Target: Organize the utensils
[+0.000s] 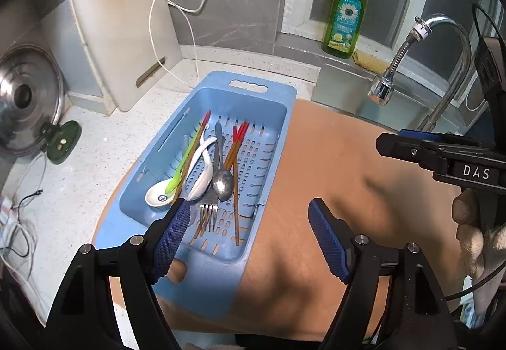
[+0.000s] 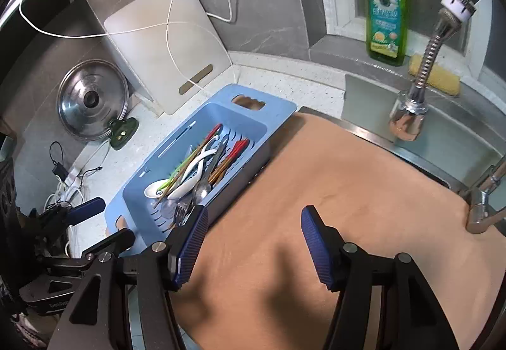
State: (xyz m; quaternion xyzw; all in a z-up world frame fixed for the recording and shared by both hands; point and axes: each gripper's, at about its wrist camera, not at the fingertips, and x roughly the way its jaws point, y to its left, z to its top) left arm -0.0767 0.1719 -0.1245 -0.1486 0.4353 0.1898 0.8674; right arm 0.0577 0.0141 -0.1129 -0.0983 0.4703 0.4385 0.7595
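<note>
- Presently, left gripper (image 1: 249,234): hanging wide open, holding nothing.
- Right gripper (image 2: 253,244): standing partly open, likewise empty.
- Blue perforated plastic basket (image 1: 268,103): sitting on brown board (image 1: 348,192), holding jumbled chopsticks, spoons, fork (image 1: 208,214).
- Step: seemingly between picks; next calls for singling out one utensil.

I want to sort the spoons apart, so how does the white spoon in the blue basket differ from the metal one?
The white spoon is glossy white, with a broad curved handle and a deep bowl bearing a small dark mark; the metal spoon is grey and shiny, with a thin straight handle and a shallow oval bowl. The white spoon lies left of the metal spoon. Both rest in the blue basket, bowls toward the camera, among chopsticks.
</note>
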